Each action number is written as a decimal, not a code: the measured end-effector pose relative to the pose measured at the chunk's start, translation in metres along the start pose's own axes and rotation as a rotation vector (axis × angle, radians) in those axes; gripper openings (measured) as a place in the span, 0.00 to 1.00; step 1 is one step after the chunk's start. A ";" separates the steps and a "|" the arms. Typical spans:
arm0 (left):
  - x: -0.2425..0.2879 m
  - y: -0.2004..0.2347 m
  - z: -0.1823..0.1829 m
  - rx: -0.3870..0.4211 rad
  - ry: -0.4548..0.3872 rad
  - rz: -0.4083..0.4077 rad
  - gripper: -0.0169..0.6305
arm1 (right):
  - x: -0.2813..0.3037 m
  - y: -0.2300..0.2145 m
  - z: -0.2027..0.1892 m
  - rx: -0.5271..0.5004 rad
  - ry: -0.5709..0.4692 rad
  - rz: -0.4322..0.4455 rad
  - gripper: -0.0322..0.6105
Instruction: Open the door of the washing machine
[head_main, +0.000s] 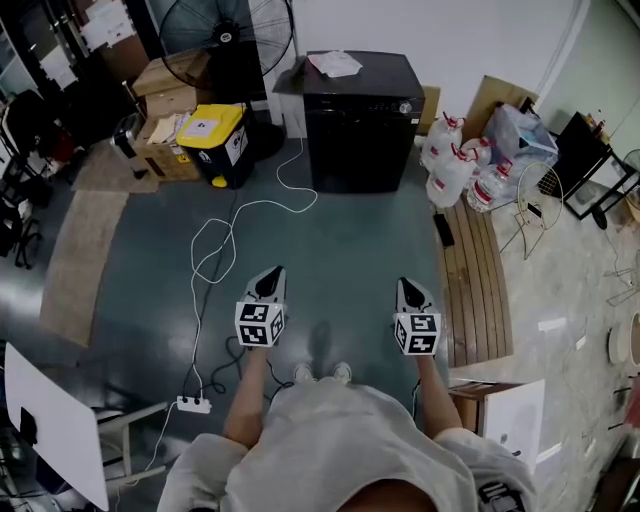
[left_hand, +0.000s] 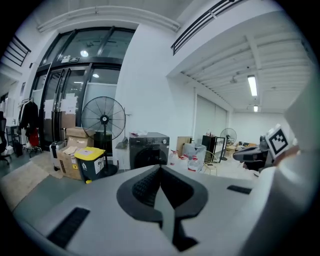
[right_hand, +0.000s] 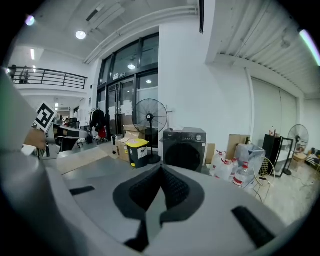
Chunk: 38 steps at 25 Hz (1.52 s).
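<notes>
The washing machine is seen far ahead, door shut, well apart from both grippers. It is judged slightly nearer the right gripper than the left gripper. Both are held closed and empty.

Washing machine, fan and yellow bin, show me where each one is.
Washing machine (head_main: 358, 145), head view, on its dark front face.
Fan (head_main: 226, 36), head view, on the grille's hub.
Yellow bin (head_main: 210, 122), head view, on its lid.

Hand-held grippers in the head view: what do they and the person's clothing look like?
The left hand-held gripper and right hand-held gripper are pale grey, tapering to dark pointed tips. Each carries a white cube with black square markers. Their own views show black ribbed pads set in grey jaws. The person wears a light short-sleeved top and white shoes.
</notes>
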<state>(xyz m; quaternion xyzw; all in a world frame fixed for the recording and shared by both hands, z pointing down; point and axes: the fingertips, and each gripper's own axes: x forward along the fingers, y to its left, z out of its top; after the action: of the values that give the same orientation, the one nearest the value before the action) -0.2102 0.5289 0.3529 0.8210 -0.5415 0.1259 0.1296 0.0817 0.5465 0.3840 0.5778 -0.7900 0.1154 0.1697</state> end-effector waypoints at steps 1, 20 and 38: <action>0.001 -0.002 0.001 0.002 0.001 0.004 0.04 | 0.000 -0.001 0.000 -0.005 0.002 0.003 0.05; 0.099 0.004 0.013 0.001 0.013 0.002 0.04 | 0.078 -0.045 0.005 -0.009 0.018 0.030 0.05; 0.304 0.148 0.077 -0.022 0.060 -0.098 0.04 | 0.302 -0.058 0.109 -0.014 0.063 -0.021 0.05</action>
<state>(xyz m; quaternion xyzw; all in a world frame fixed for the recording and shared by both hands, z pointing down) -0.2259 0.1854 0.3976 0.8408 -0.4981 0.1379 0.1607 0.0395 0.2239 0.4049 0.5808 -0.7790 0.1262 0.2000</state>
